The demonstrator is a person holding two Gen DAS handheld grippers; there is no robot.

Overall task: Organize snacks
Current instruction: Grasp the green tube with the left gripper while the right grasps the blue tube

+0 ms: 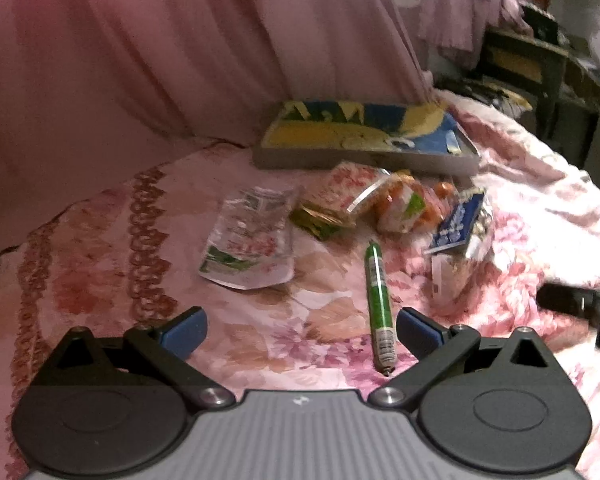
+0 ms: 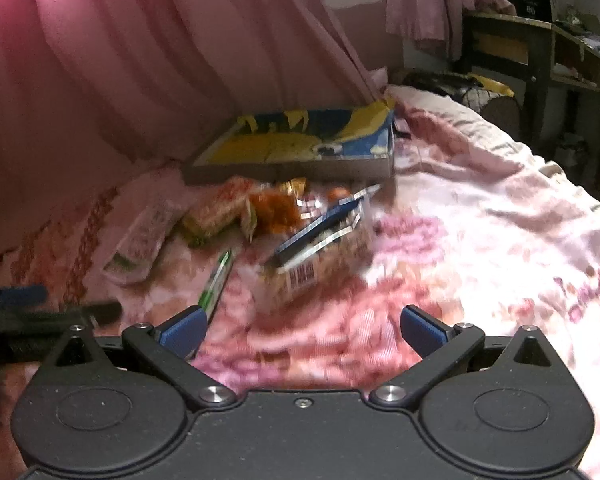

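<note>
Left wrist view: left gripper [image 1: 302, 330] at lower centre, blue-padded fingers [image 1: 184, 330] spread wide, nothing held. Between the fingers, nearer the right one, a long green stick-shaped snack in shiny wrapper [image 1: 377, 304], lying on the pink floral bedspread [image 1: 100, 280]. Above it at mid-frame, a loose heap: clear crinkled plastic pouch with green and red print [image 1: 250, 240], gold-green foil packet [image 1: 320, 220], orange-and-white wrapped snacks [image 1: 400, 204], blue-labelled bag [image 1: 458, 226]. Behind the heap, a flat yellow-and-blue cartoon-printed box [image 1: 364, 136] against the pink curtain [image 1: 180, 60]. Part of the other gripper at right edge.

Right wrist view, blurred: right gripper [image 2: 302, 330] likewise wide apart and empty-handed. Blue-labelled bag [image 2: 320, 248] just above centre, green stick [image 2: 216, 280] to its left, box [image 2: 300, 144] beyond.
</note>
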